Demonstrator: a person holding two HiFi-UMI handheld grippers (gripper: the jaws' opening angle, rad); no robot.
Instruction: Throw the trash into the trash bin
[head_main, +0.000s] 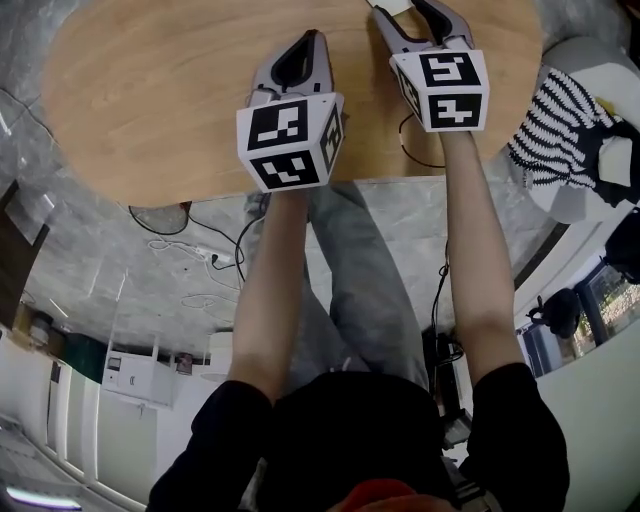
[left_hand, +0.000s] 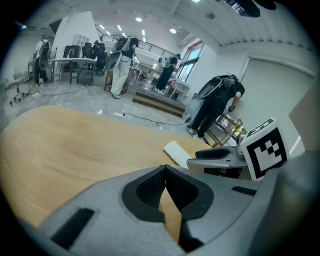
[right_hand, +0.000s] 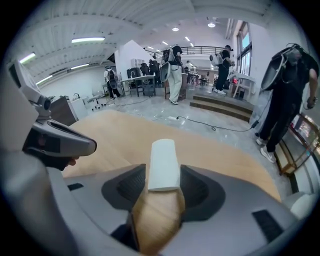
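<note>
1. My right tongs are standing wide open over the wooden tabletop, straddling the white piece of trash without gripping it.
2. The trash is lying flat at the top edge of the head view, near the tabletop's far rim.
3. My left tongs are hanging closed and empty, just left of the right ones.
4. A striped cloth is resting at the right edge, off the tabletop, and a cable is trailing over the grey floor below.

Bright all over, lit by long ceiling lights and a tall window. Even light on the table. Bent and dark at the corners in both gripper views. Smeared wood low in the right gripper view.
</note>
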